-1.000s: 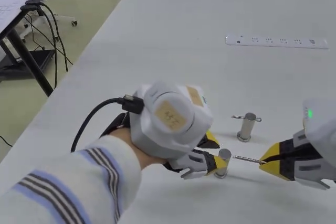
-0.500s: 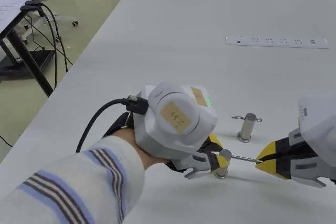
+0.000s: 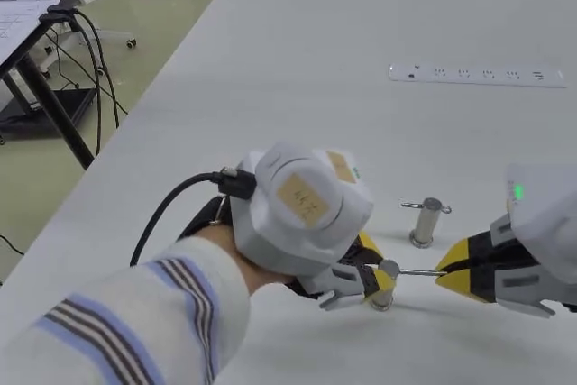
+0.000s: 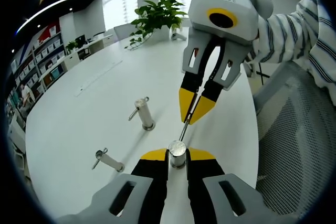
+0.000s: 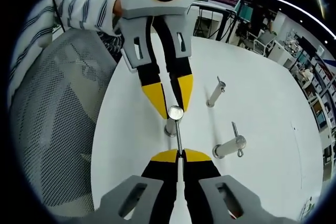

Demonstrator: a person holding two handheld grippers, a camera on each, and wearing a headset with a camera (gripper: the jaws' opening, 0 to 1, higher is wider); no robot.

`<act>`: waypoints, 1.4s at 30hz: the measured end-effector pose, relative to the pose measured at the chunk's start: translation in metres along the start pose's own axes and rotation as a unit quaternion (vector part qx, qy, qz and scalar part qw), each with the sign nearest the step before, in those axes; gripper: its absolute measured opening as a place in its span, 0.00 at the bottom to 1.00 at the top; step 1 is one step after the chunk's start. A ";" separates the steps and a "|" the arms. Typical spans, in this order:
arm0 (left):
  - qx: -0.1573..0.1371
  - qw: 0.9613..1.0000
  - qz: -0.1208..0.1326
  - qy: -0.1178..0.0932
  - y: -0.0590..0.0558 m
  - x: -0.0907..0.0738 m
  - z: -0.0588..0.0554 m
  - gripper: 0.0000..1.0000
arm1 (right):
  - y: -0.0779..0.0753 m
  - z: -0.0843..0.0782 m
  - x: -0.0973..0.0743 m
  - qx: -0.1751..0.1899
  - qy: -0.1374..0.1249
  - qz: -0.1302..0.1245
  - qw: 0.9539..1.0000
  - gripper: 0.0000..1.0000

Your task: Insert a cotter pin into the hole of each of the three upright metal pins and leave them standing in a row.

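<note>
Left gripper (image 4: 178,156): jaws clamped on the near metal pin (image 4: 177,148) just under its head, keeping it upright and steady so its cross-hole faces right
Near metal pin: stands on the white table (image 3: 297,60) closest to the person, between the two grippers; by my reading the last of the three to be fitted
Right gripper (image 5: 179,155): jaws pinched shut on the rear end of the cotter pin (image 5: 178,132), coming in from the right, level with the hole
Cotter pin: held horizontal, free tip at the hole; touching or just inside, I cannot tell
Second metal pin (image 3: 423,222): just beyond and to the right, upright, cotter pin already through
Third metal pin (image 4: 108,160): on the far side too, also fitted; upright or tilted, I cannot tell
Open room: bare table to the right gives space to draw the gripper back
Power strip (image 3: 478,73): far right, well apart
Table edge: the left edge lies well left of the work
</note>
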State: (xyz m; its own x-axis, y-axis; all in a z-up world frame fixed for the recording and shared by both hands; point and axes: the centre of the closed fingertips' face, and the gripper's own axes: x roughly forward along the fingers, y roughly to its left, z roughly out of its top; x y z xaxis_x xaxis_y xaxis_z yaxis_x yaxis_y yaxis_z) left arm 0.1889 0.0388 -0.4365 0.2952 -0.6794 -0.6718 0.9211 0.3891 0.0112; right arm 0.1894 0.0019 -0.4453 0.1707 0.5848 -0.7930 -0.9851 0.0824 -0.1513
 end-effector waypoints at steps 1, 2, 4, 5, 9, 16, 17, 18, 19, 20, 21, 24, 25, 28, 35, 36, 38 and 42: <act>-0.001 1.000 0.000 0.000 0.000 0.000 0.000 0.09 | 0.000 0.000 0.000 0.002 -0.003 0.001 1.000 0.00; 0.000 1.000 0.000 0.001 0.000 0.000 0.000 0.09 | 0.001 0.001 0.000 0.000 -0.005 0.003 1.000 0.00; 0.000 1.000 0.000 0.001 0.000 0.000 0.000 0.09 | 0.002 0.002 0.000 -0.007 -0.008 0.005 1.000 0.00; 0.000 1.000 0.000 0.001 0.000 0.000 0.000 0.09 | 0.002 0.002 0.000 -0.009 -0.008 0.007 1.000 0.00; -0.008 1.000 0.004 0.001 0.001 0.000 -0.001 0.09 | 0.002 0.003 0.000 -0.011 -0.014 0.007 1.000 0.00; -0.006 1.000 0.005 0.002 0.000 0.001 0.000 0.09 | 0.002 0.004 0.001 -0.006 -0.021 0.015 1.000 0.00; -0.006 1.000 0.005 0.002 0.000 0.001 0.000 0.09 | 0.002 0.004 0.001 -0.006 -0.020 0.016 1.000 0.00; -0.009 1.000 0.005 0.002 0.000 0.002 0.000 0.09 | 0.002 0.004 0.002 -0.006 -0.020 0.016 1.000 0.00; -0.012 1.000 0.005 0.002 0.000 0.002 0.000 0.09 | 0.002 0.004 0.003 -0.007 -0.021 0.017 1.000 0.00; -0.012 1.000 0.005 0.002 0.000 0.002 -0.001 0.09 | 0.002 0.004 0.003 -0.006 -0.022 0.017 1.000 0.00; -0.012 1.000 0.006 0.002 0.000 0.002 0.000 0.09 | 0.002 0.005 0.003 -0.006 -0.022 0.018 1.000 0.00; -0.010 1.000 0.007 0.002 0.000 0.001 -0.001 0.09 | 0.003 0.007 0.006 -0.009 -0.024 0.022 0.999 0.00; -0.011 1.000 0.007 0.002 0.000 0.001 -0.001 0.09 | 0.003 0.008 0.007 -0.010 -0.025 0.023 0.999 0.00; -0.010 1.000 0.007 0.003 0.000 0.001 -0.001 0.09 | 0.003 0.012 0.009 -0.015 -0.028 0.028 0.999 0.00; -0.004 1.000 0.007 0.000 -0.001 0.002 0.000 0.09 | 0.006 0.019 0.017 -0.025 -0.034 0.037 0.998 0.00; -0.004 1.000 0.006 0.000 -0.002 0.002 0.001 0.09 | 0.006 0.020 0.018 -0.024 -0.036 0.038 0.998 0.00; -0.001 1.000 0.003 -0.001 -0.004 0.003 0.002 0.09 | 0.007 0.022 0.019 -0.023 -0.041 0.041 0.998 0.00; 0.001 1.000 0.002 -0.001 -0.004 0.003 0.003 0.09 | 0.007 0.025 0.019 -0.028 -0.044 0.041 0.998 0.00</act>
State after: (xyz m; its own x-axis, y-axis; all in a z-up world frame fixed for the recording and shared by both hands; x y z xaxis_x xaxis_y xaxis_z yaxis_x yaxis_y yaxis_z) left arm 0.1866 0.0338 -0.4365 0.2997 -0.6795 -0.6697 0.9201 0.3913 0.0148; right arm 0.1851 0.0339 -0.4467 0.0855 0.6565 -0.7494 -0.9923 -0.0114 -0.1231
